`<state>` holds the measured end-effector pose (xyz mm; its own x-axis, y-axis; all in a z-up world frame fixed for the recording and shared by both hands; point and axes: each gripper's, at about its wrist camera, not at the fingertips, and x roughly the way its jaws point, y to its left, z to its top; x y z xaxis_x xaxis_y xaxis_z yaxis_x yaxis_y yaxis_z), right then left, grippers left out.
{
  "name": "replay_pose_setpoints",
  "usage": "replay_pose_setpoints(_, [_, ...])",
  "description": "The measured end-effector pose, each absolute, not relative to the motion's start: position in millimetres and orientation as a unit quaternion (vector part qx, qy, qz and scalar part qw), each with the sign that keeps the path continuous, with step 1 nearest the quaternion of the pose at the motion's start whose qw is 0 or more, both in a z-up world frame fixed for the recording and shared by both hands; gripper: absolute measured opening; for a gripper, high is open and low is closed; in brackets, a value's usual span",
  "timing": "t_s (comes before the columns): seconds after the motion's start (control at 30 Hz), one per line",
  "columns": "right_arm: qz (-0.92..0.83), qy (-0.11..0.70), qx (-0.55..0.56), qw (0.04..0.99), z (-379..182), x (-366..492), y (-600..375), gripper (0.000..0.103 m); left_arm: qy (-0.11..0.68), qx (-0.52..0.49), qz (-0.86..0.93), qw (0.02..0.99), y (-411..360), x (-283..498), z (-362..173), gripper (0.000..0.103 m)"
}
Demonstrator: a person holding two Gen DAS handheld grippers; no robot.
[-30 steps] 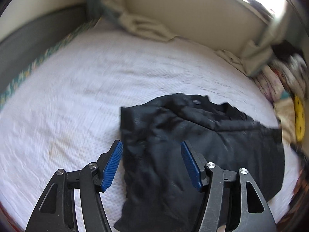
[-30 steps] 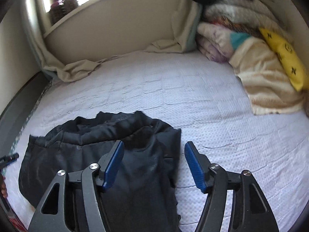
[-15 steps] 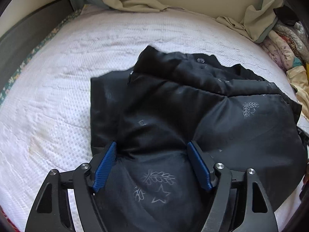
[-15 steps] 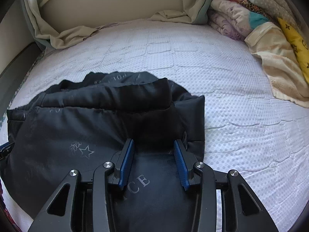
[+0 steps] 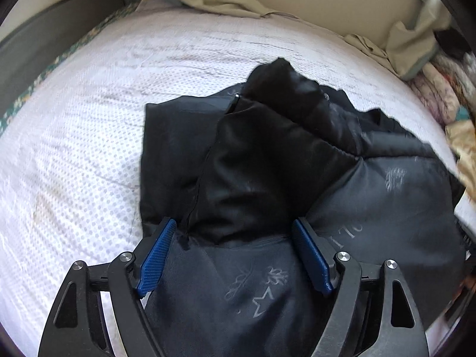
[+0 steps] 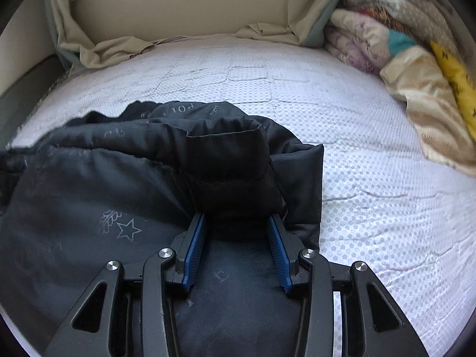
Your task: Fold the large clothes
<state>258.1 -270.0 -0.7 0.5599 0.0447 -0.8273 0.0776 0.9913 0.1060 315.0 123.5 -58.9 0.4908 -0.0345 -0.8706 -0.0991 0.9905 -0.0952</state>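
Both grippers straddle the black padded jacket [image 5: 297, 163]: left gripper [image 5: 235, 255] wide, right gripper [image 6: 236, 248] narrower, neither visibly clamped; pinch full thickness before lifting.

Both wrist views look forward and down from close above the black jacket [image 5: 267, 178] [image 6: 148, 193], which they share.

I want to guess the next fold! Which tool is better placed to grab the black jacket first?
Probably the right tool: its blue fingers are narrowed around a raised fold of the black jacket. The left tool gapes wide over flatter fabric.
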Motion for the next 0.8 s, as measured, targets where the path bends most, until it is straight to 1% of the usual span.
replay_pose_setpoints(0.07, [-0.005, 0.481, 0.092, 0.872, 7, 260, -276, 0.042, 0.508, -0.077, 0.02, 0.858, 126, 312, -45, 0.082])
replay_pose_setpoints(0.1, [-0.002, 0.487, 0.104, 0.867, 14, 260, -280, 0.047, 0.503, -0.075, 0.018, 0.861, 124, 308, -36, 0.082])
replay_pose_setpoints(0.13, [0.0, 0.49, 0.115, 0.864, 21, 259, -283, 0.055, 0.497, -0.07, 0.016, 0.865, 121, 305, -30, 0.082])
replay_pose_setpoints(0.17, [-0.001, 0.488, 0.12, 0.864, 28, 257, -285, 0.057, 0.486, -0.057, 0.015, 0.872, 116, 300, -21, 0.082])
replay_pose_setpoints(0.27, [-0.018, 0.456, 0.116, 0.882, 59, 247, -286, 0.059, 0.447, -0.022, 0.001, 0.894, 96, 280, 1, 0.082])
replay_pose_setpoints(0.37, [-0.012, 0.421, 0.105, 0.901, 87, 234, -275, 0.059, 0.43, -0.017, -0.043, 0.901, 73, 265, 11, 0.082])
replay_pose_setpoints(0.47, [0.033, 0.413, 0.1, 0.905, 100, 224, -249, 0.059, 0.424, 0.01, -0.088, 0.901, 43, 256, 9, 0.082])
replay_pose_setpoints(0.53, [0.083, 0.421, 0.084, 0.899, 101, 219, -220, 0.059, 0.437, 0.041, -0.105, 0.893, 21, 256, -1, 0.083])
replay_pose_setpoints(0.63, [0.117, 0.438, 0.028, 0.891, 88, 214, -176, 0.059, 0.469, 0.07, -0.1, 0.875, 2, 264, -27, 0.083])
replay_pose_setpoints(0.73, [0.105, 0.46, -0.023, 0.881, 59, 216, -151, 0.059, 0.496, 0.049, -0.096, 0.862, 6, 274, -47, 0.087])
replay_pose_setpoints(0.8, [0.099, 0.469, -0.025, 0.877, 43, 219, -147, 0.059, 0.5, 0.036, -0.094, 0.86, 12, 276, -54, 0.087])
